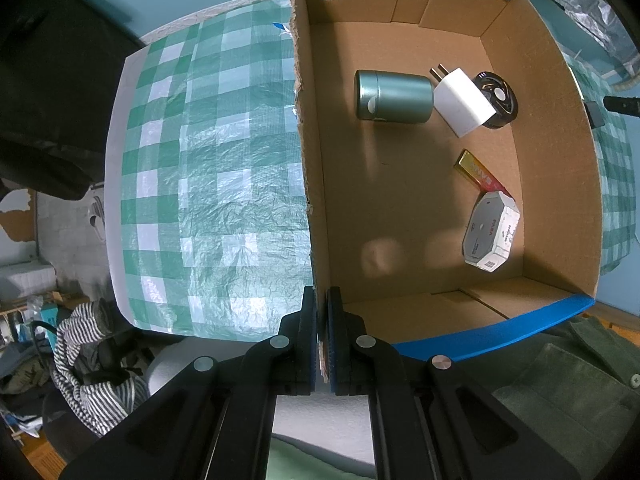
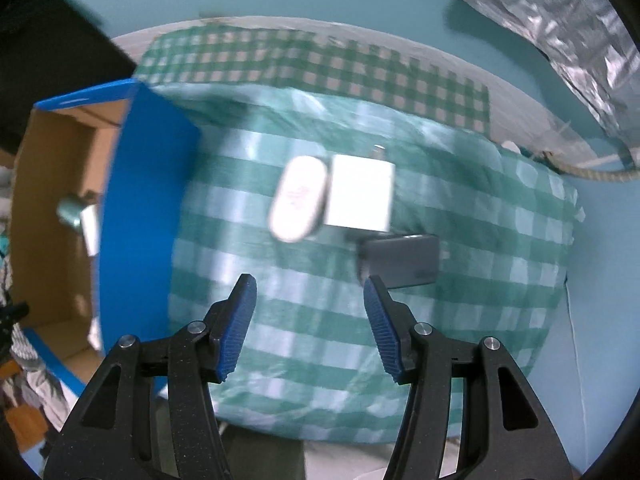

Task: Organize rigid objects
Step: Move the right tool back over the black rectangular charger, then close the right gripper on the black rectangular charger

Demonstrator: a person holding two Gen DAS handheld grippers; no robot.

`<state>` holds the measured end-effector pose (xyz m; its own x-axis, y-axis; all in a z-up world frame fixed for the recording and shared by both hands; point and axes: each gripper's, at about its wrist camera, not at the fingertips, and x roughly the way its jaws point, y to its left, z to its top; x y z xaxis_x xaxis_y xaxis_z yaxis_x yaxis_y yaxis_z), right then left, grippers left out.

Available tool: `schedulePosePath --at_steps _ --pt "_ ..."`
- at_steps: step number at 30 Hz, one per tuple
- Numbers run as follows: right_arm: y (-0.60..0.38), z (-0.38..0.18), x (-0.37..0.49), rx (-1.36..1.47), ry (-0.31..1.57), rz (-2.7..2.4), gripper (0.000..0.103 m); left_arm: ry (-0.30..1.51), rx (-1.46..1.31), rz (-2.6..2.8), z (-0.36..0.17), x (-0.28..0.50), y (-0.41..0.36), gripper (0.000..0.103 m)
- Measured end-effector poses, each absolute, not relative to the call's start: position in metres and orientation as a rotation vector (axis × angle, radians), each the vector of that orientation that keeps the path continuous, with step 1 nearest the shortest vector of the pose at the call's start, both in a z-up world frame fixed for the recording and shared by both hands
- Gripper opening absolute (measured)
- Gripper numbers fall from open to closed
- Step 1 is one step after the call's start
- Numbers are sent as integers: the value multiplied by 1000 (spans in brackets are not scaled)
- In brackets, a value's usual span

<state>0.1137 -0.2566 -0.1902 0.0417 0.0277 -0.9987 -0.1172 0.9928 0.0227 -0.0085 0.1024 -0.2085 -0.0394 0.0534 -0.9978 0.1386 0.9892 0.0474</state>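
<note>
Below, in the left wrist view, the left hand-held gripper (image 1: 322, 332) is clamped tight on the torn wall of the cardboard box (image 1: 308, 152); inside the box lie a green tin (image 1: 394, 96), white charger (image 1: 460, 104) and white octagonal case (image 1: 492, 234), with bare floor beside them. From the right wrist, the right hand-held gripper (image 2: 310, 328) stands partly open and empty over checked cloth (image 2: 500, 240), right of the box's blue edge (image 2: 140, 216); a white oval case (image 2: 298, 200), white adapter (image 2: 362, 192) and grey block (image 2: 404, 260) lie just beyond.

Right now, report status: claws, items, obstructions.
Left claw shut on torn wall of blue-edged cardboard box. Right claw open, empty, over green checked cloth. White charger cube, white oval case, grey block still outside. Nothing blocking.
</note>
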Motion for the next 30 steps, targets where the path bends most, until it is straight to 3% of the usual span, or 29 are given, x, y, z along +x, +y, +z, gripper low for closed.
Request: schedulePosePath --at_steps 19,24,30 --pt "-314 -241 136 -100 1542 54 56 1614 139 -44 -210 -7 103 4" --pt "-310 -245 141 -133 1554 55 66 1615 133 -36 -211 -6 103 4" --pt "-309 -263 141 -167 1622 36 70 1617 131 -37 -212 -6 103 4"
